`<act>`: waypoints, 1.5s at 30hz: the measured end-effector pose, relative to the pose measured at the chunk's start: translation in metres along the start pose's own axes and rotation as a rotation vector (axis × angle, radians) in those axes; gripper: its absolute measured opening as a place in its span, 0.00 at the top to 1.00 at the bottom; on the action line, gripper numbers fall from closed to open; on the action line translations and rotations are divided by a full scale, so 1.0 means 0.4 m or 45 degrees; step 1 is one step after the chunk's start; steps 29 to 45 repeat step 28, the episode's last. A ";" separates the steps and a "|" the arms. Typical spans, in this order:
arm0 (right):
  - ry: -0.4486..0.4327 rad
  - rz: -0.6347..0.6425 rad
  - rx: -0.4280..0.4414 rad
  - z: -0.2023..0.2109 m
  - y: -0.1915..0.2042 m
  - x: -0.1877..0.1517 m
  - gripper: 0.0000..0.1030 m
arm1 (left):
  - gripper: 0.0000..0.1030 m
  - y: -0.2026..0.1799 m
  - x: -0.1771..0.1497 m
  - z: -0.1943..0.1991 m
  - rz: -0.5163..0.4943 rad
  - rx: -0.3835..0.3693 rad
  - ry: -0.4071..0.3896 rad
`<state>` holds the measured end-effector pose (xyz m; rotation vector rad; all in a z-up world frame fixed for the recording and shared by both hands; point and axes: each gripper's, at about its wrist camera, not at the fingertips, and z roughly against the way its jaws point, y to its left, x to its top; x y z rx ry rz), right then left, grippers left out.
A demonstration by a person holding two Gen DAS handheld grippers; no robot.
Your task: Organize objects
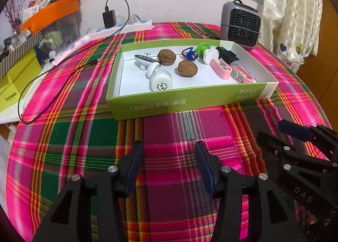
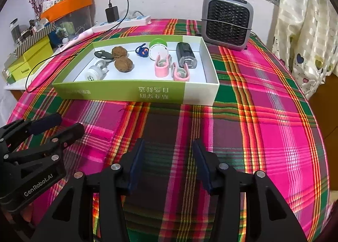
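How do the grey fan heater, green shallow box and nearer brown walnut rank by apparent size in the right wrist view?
1. Green shallow box.
2. Grey fan heater; it stands farther back, so true size is unsure.
3. Nearer brown walnut.

Green box [image 1: 186,104] front print is blurred and unreadable.

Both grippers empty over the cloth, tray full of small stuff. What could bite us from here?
1. The two walnuts are round and would likely roll or squirt from the pads.
2. The pink clips lie close together beside the black device; fingers going for one may nudge its neighbour.
3. The left gripper and right gripper hover side by side; reaching into the green box together risks a clash.
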<state>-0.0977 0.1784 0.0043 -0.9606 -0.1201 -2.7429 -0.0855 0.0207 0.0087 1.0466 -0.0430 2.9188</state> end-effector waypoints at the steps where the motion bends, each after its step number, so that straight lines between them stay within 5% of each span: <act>1: 0.000 0.000 0.001 0.000 0.000 0.000 0.53 | 0.52 0.000 0.000 0.000 0.002 0.000 0.000; 45: 0.000 -0.001 0.002 -0.002 0.001 -0.001 0.52 | 0.47 -0.005 -0.001 0.000 -0.005 0.005 0.003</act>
